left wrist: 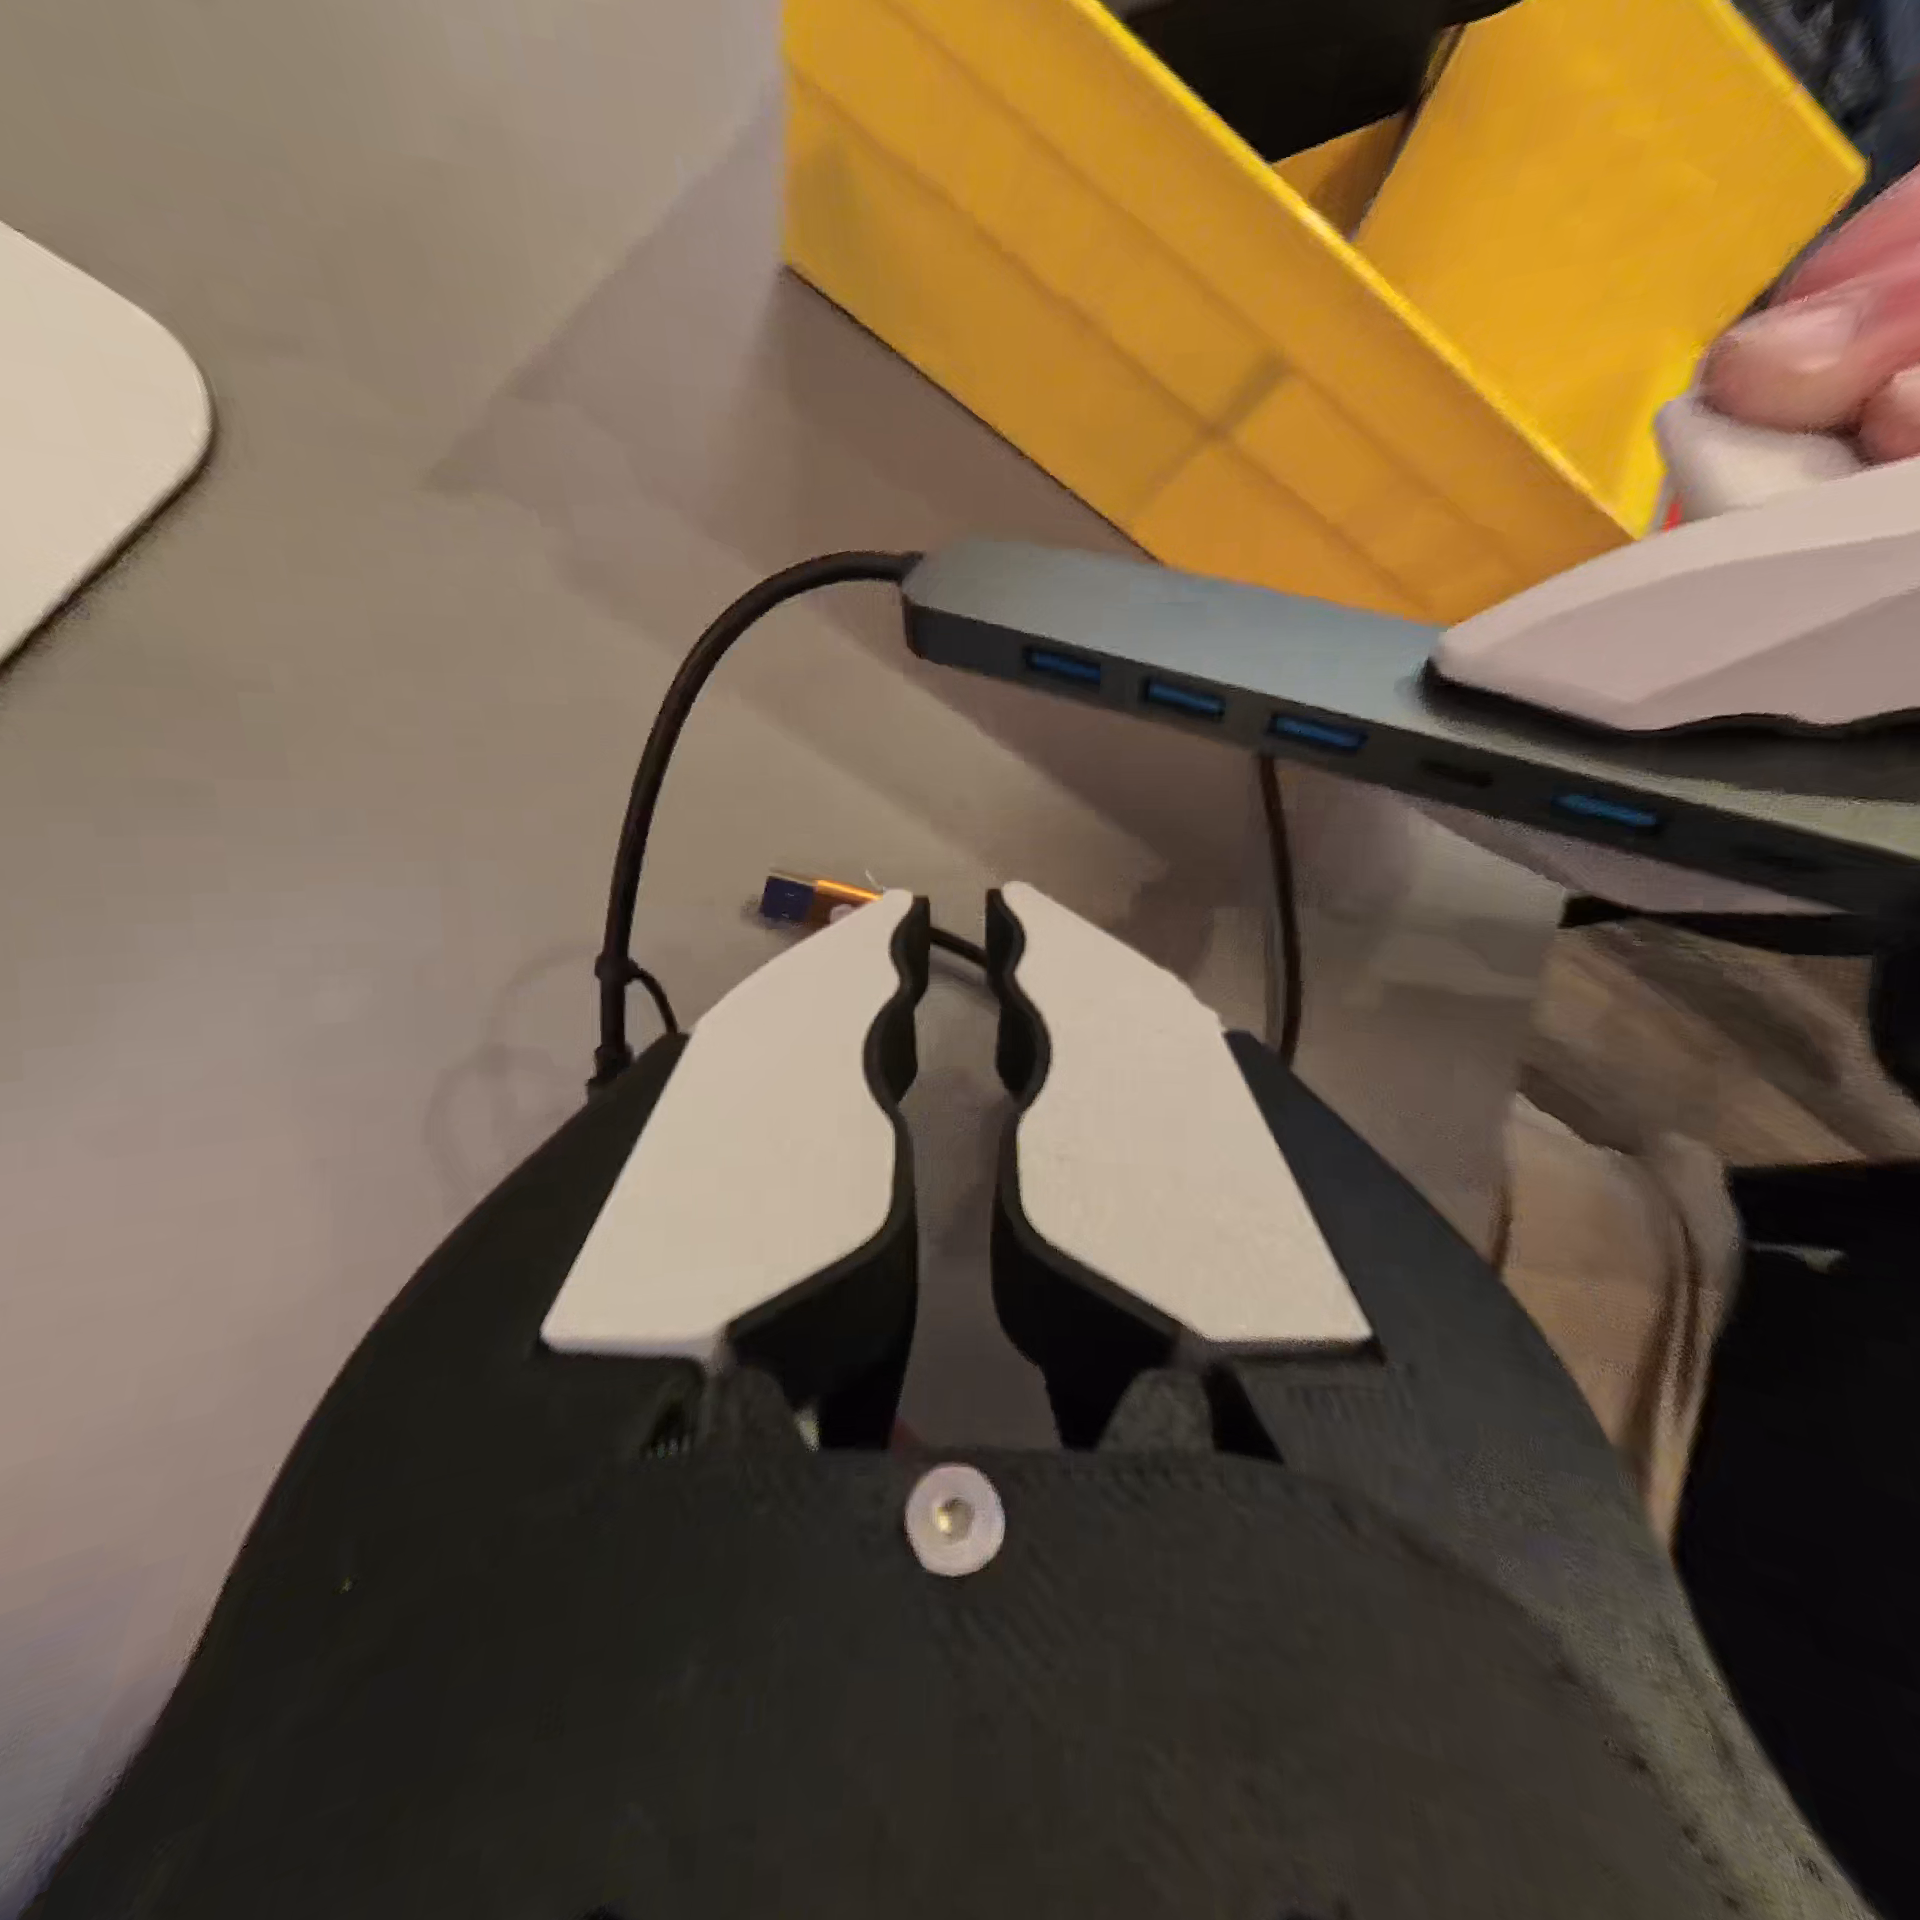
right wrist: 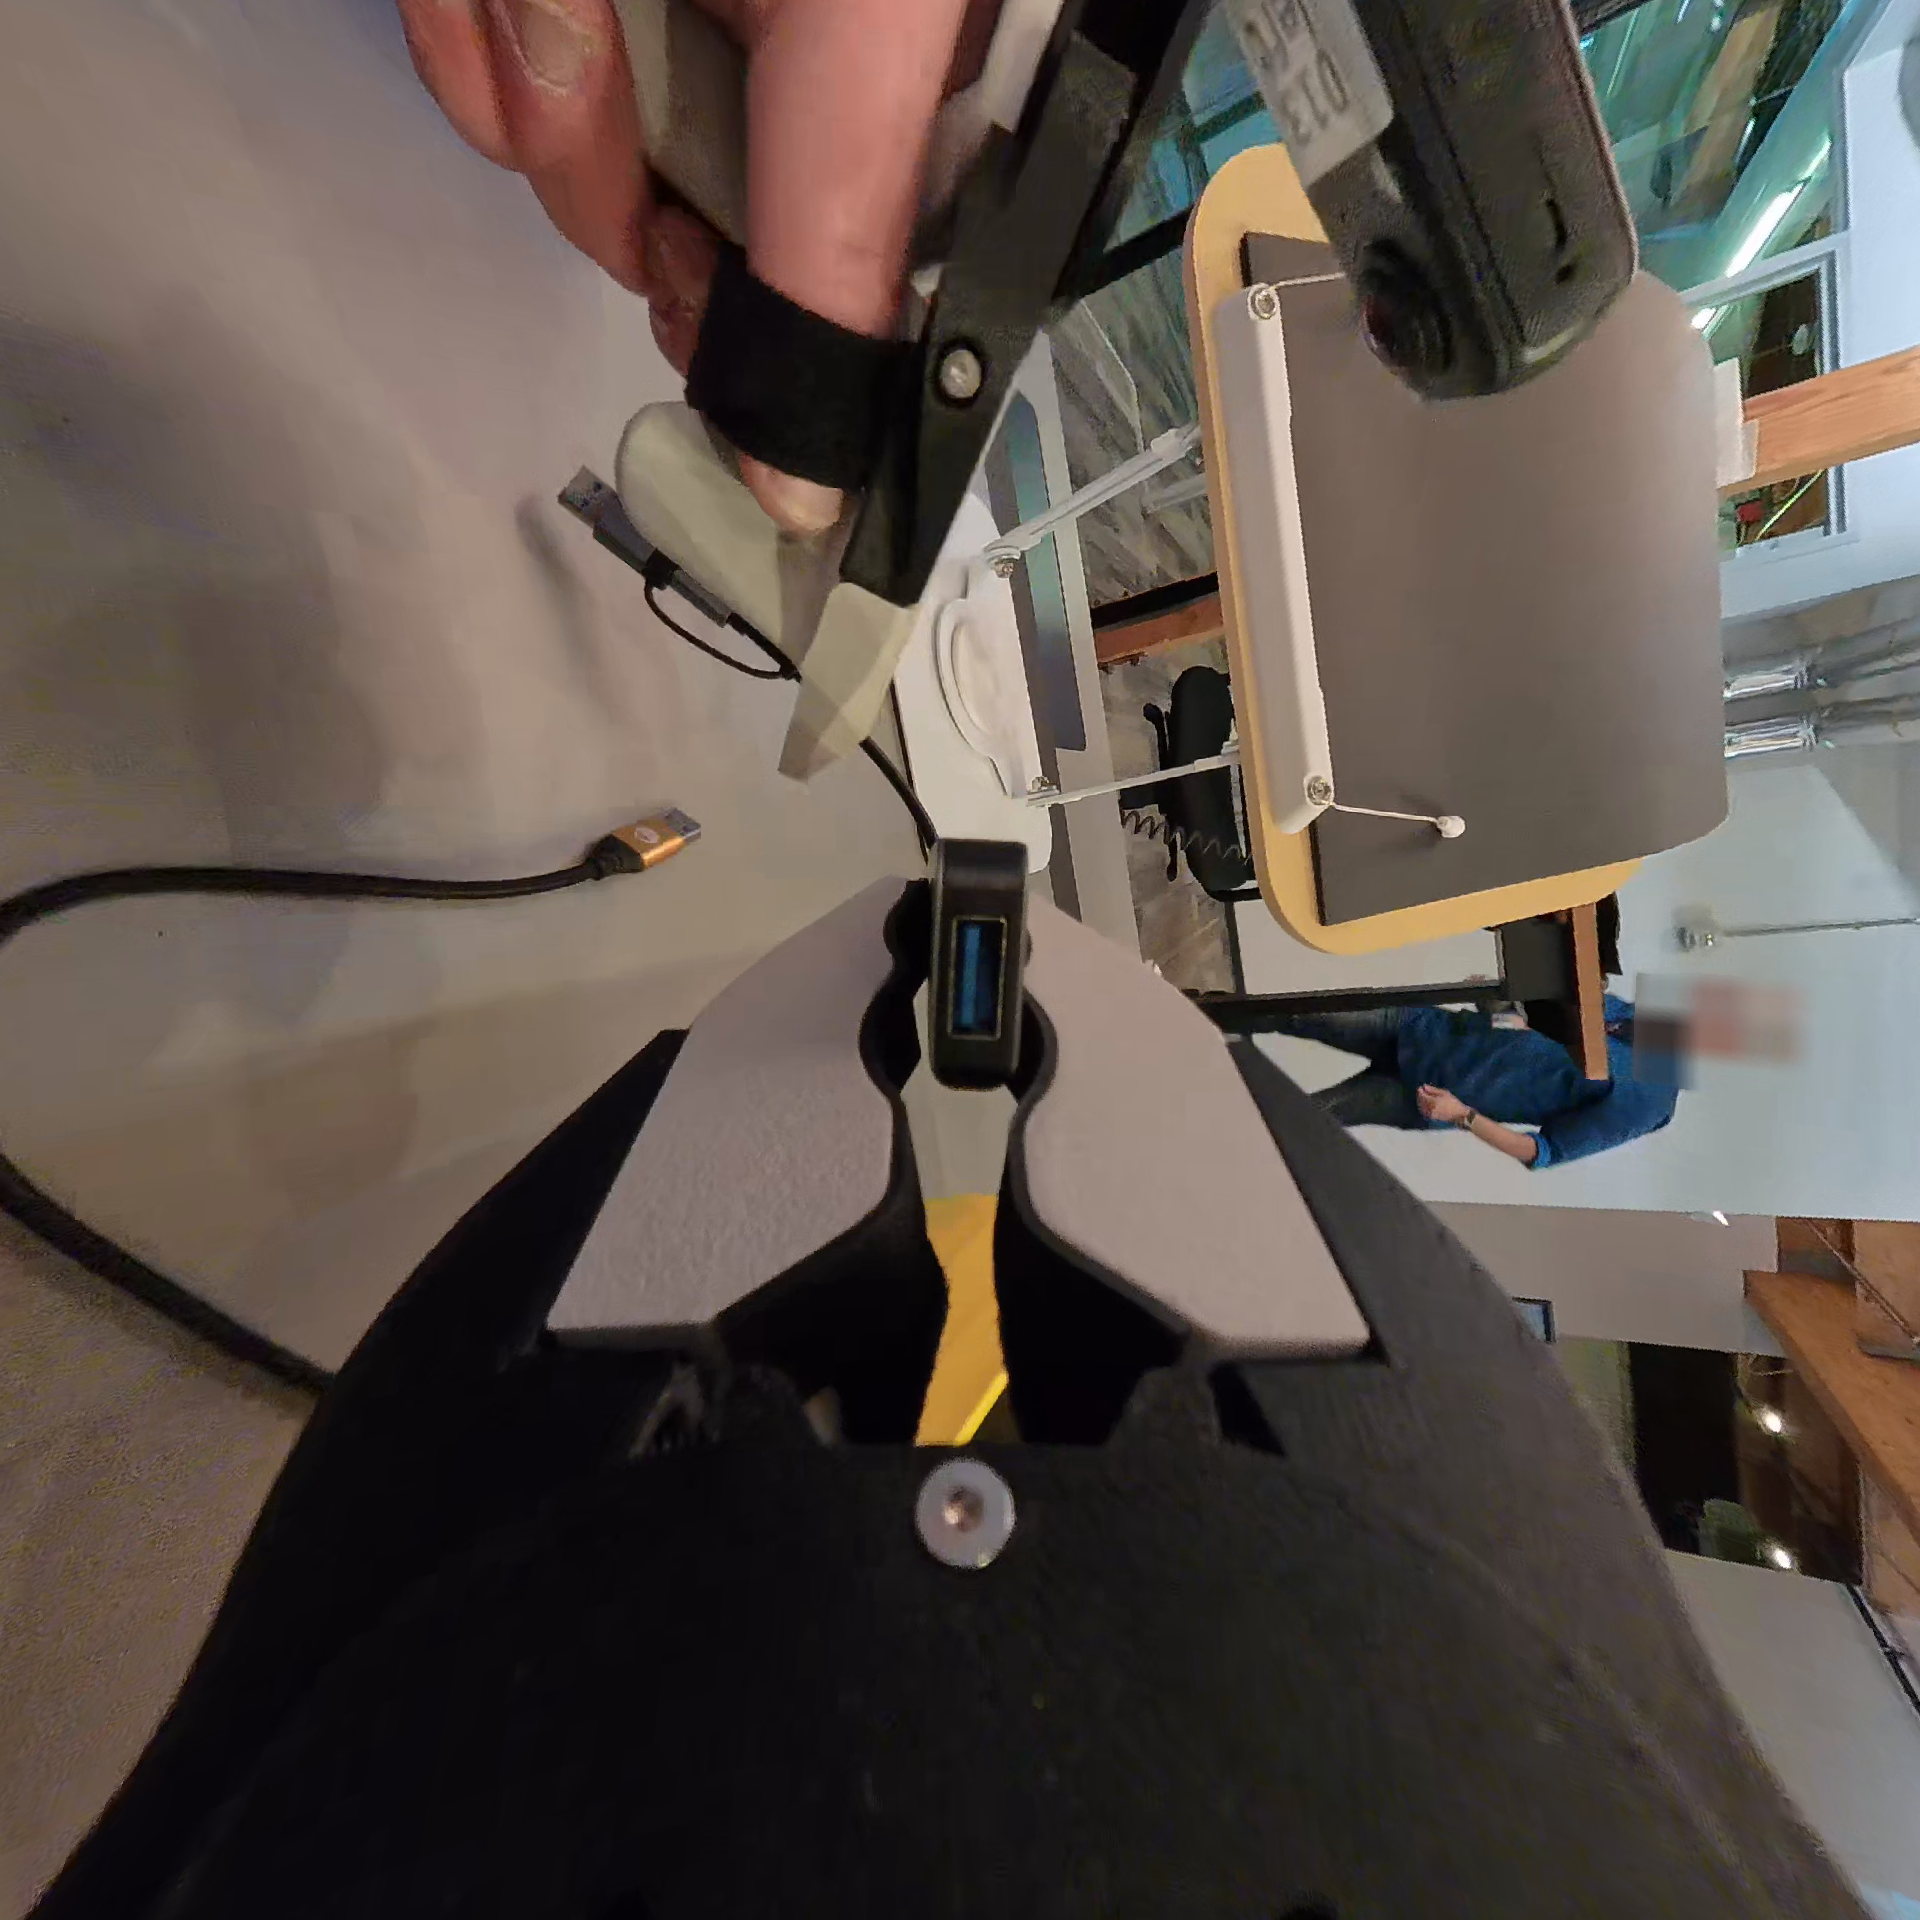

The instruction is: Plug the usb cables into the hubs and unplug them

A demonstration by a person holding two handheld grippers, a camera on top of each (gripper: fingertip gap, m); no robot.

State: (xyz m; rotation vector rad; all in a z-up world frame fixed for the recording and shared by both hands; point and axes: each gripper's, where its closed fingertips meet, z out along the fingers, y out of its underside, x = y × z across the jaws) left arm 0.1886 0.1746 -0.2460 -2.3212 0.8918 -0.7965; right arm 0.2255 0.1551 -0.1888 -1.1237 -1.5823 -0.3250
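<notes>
Right gripper [right wrist: 961, 977] clamped on dark hub [left wrist: 1195, 649], held above grey table [left wrist: 416, 727]; left gripper [left wrist: 956, 914] jaws slightly apart, empty, near gold-collared USB plug [right wrist: 649, 840]; yellow bin [left wrist: 1195, 312] behind hub.

Your left wrist camera sits behind its own fingers, tilted down at the grey table [left wrist: 364, 727], close to the USB hub [left wrist: 1195, 634]. Your right one is rolled sideways (room beyond). Both catch the hub [right wrist: 975, 966] and gold-collared USB plug [right wrist: 644, 844].
</notes>
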